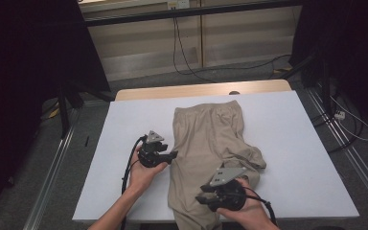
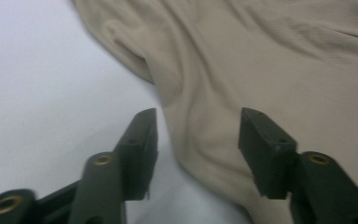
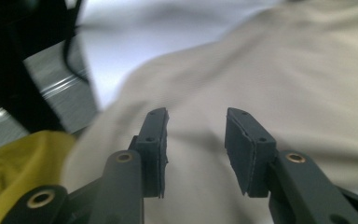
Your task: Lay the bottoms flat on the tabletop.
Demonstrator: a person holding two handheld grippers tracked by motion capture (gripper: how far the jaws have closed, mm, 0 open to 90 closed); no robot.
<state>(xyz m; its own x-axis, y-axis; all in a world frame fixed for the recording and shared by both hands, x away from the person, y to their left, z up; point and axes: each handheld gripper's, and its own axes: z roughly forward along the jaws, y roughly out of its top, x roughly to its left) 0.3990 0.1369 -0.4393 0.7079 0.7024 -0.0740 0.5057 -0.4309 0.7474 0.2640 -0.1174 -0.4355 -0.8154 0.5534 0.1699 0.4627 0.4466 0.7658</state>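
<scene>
My left tongs: lower centre-left of the high view, held in my left hand, tips pointing right at the left edge of the garment. In the left gripper view the jaws stand apart with nothing pressed between them; a fold of cloth edge lies in the gap beyond the tips, not clamped.

My right tongs: lower centre of the high view, held in my right hand, grey three-cornered plate on top, tips pointing left over the near end of the garment. In the right gripper view the jaws are parted, cloth spread behind them, nothing gripped.

Beige trousers: lying lengthwise down the middle of the table, waistband toward the upper part of the high view, one leg bunched into a crumpled fold at centre right, the near end hanging over the bottom table edge. Both tongs flank this near part, left tongs just beside its left edge, right tongs over its lower right.

White table top: bare either side of the trousers; a wooden strip runs along its far edge.

Yellow cloth: lower left of the right gripper view, below the table edge.

Black cables: across the floor at upper centre. Metal rails run along the floor on the left of the table.

Nothing stands between either pair of tongs and the trousers.
</scene>
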